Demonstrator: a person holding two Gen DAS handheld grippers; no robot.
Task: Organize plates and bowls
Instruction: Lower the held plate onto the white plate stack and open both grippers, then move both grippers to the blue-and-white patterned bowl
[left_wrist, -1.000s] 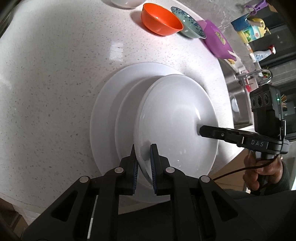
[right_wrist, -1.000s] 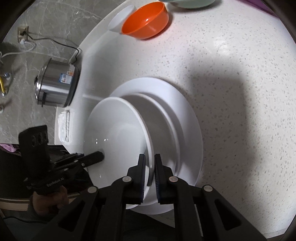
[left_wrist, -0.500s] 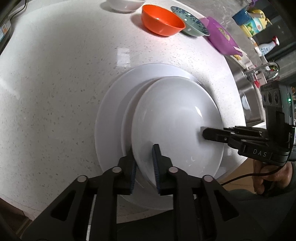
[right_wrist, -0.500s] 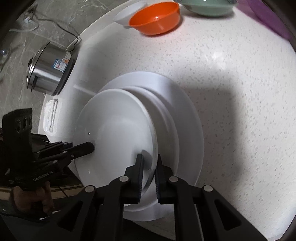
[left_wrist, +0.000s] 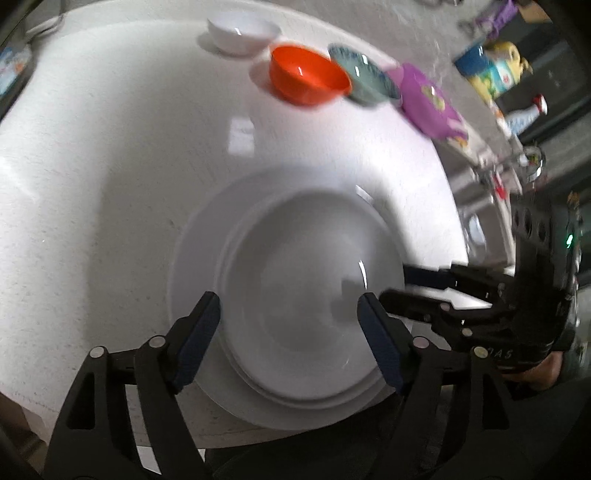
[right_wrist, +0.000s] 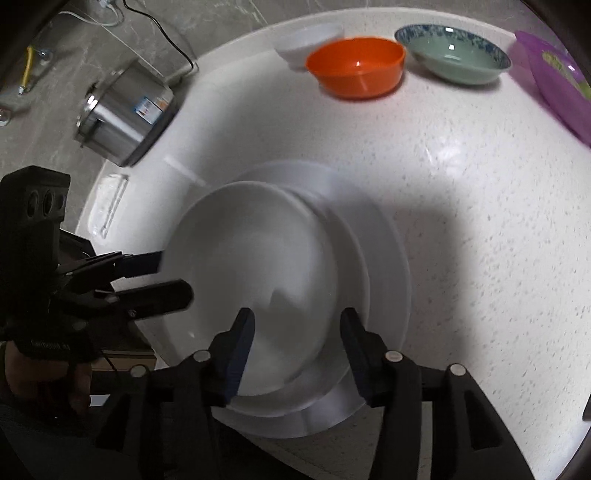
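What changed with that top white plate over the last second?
Both grippers let go of the top plate: the left gripper and right gripper had pinched its rim, and now their jaws are opening, off it. The plate settled flat onto the stack. The orange bowl and its neighbours stayed put.

White plates (left_wrist: 314, 295); orange bowl (right_wrist: 356, 66); green bowl (right_wrist: 458, 55), blue-patterned rim; purple plate (left_wrist: 430, 99).
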